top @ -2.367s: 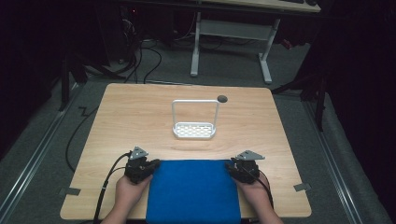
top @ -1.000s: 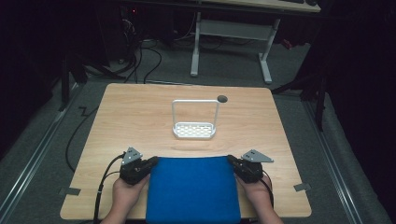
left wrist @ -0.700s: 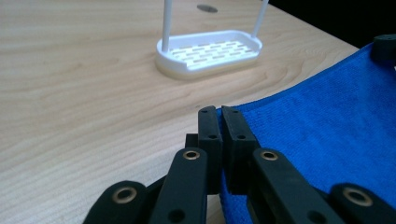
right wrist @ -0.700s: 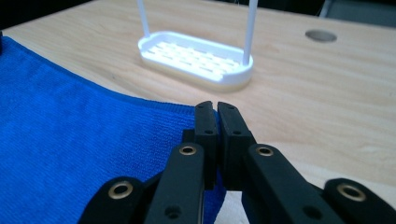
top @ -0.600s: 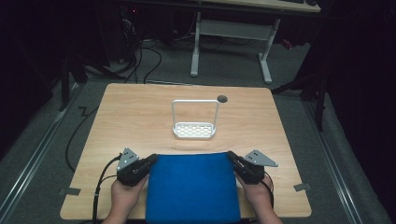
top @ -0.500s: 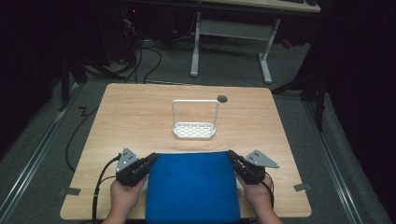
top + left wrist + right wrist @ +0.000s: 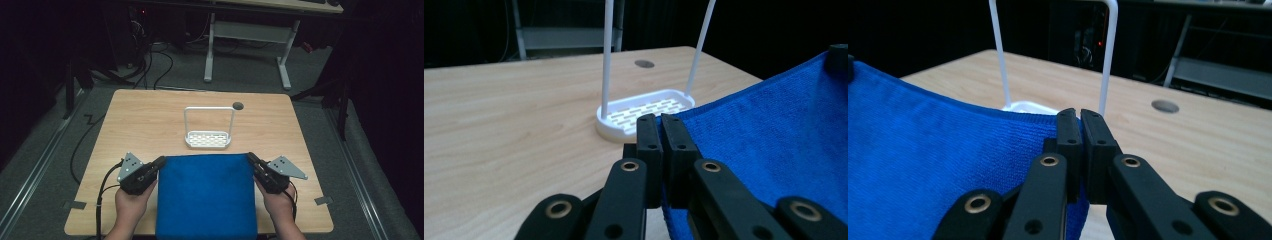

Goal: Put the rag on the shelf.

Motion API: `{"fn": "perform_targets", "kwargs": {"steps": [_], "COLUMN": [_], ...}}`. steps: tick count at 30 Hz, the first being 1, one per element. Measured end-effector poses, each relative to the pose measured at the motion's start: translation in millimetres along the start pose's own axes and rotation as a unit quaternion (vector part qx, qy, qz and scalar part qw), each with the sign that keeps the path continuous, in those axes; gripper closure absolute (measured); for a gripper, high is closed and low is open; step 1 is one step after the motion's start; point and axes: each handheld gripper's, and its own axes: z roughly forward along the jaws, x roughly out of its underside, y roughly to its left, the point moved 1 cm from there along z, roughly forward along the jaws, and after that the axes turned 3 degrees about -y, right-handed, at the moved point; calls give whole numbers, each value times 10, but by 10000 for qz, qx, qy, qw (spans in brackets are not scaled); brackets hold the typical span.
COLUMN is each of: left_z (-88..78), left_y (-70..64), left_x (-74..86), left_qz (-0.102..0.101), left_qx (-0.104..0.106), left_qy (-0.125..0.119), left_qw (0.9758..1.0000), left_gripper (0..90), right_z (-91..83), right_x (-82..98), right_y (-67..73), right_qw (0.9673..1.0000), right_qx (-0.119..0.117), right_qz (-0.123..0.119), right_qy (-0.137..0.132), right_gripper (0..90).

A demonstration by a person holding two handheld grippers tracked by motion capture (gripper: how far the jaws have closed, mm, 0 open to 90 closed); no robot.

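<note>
Wooden table (image 7: 140, 125), blue towel (image 7: 205, 195) between both clamped hand-held grippers.

Black left gripper (image 7: 159, 162), right gripper (image 7: 250, 158): brass rivets, grey plates, black cables

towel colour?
Solid blue towel, plain with no pattern; clearest in the high view.

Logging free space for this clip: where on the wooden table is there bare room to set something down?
The wooden table is bare along its left side, its right side, and the far strip behind the white slotted rack with the wire hoop. The near middle is crowded: the blue towel covers it, with the left gripper and right gripper shut on its far corners.
</note>
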Motion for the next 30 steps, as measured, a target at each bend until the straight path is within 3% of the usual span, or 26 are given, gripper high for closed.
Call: {"fn": "perform_targets", "kwargs": {"steps": [16, 30], "left_z": [-45, -126], "left_y": [5, -12], "left_x": [-464, -889], "left_qz": [82, 274], "left_qx": [-42, -64], "left_qy": [-493, -906], "left_qw": [9987, 9955], "left_gripper": [879, 882], "right_z": [10, -92], "right_x": [-452, -841], "right_y": [-12, -77], "right_qw": [9983, 9944], "right_qx": [22, 80], "right_qz": [-117, -190], "right_qy": [-569, -1033], "right_gripper": [888, 889]}}
